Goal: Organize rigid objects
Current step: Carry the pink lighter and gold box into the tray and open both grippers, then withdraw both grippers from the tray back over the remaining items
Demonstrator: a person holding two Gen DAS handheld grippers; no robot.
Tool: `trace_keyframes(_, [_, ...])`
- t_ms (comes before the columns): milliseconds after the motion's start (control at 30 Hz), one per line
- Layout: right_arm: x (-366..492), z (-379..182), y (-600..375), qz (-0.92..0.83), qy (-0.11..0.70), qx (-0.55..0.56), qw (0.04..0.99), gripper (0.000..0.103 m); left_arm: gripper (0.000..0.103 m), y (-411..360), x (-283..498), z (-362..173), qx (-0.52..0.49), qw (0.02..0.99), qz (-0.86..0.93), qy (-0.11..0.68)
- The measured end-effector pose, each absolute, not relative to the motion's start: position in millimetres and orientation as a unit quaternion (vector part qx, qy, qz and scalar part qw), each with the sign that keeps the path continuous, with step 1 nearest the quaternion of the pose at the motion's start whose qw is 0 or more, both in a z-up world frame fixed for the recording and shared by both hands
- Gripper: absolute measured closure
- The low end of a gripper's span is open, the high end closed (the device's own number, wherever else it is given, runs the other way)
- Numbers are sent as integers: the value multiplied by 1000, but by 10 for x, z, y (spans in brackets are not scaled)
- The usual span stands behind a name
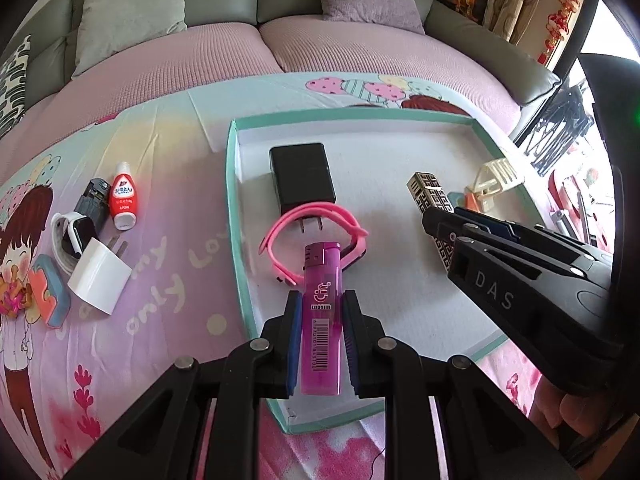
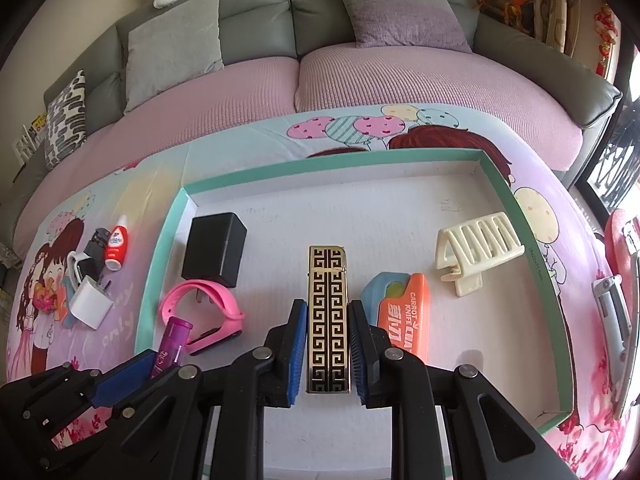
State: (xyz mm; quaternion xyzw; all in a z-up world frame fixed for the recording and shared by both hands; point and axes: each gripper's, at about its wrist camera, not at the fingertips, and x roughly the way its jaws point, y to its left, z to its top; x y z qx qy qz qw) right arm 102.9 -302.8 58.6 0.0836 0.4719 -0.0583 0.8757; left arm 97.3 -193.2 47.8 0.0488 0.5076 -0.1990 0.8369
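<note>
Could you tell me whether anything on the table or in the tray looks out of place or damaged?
Nothing looks spilled or broken. The one untidy spot is in the tray: the pink wristband lies over the prongs of the black charger. Several items, including the white charger, sit outside it on the cloth.

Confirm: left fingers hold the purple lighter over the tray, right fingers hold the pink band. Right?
Not quite. The left gripper does hold the purple lighter over the tray, but the right gripper holds the gold patterned lighter; the pink band lies in the tray. The right wrist view shows it.
</note>
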Motion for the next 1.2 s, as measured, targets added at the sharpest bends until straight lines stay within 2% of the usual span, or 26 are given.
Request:
trace_keyframes(467, [1057,466,-3001,-55,501,72,861,80,82,-1929,1006,350,49,827,-194,526])
trace_keyframes(500, [1054,468,-2995,-55,503,71,860,80,78,-1924,1006,356,51,827,-193,526])
trace_keyframes(533, [1052,466,-2989,-55,505,69,859,80,70,-1925,1009,357,54,826,-192,527])
trace_keyframes(667, [1065,492,-2998,-55,503,69,860,78,60,-1933,1005,390,56,829,-192,522])
trace_keyframes(733, [1050,524,-2996,-55,499,69,862,77,51,-1928,999,424,60,833,-188,516])
trace_keyframes(967, [955,734,-3015,-49,465,80,881,69,51,-1792,974,644,51,853,-180,488])
trace_keyframes(1200, [938,806,-3018,-37,447,92,889,69,51,-1434,1046,753,18,872,-129,472])
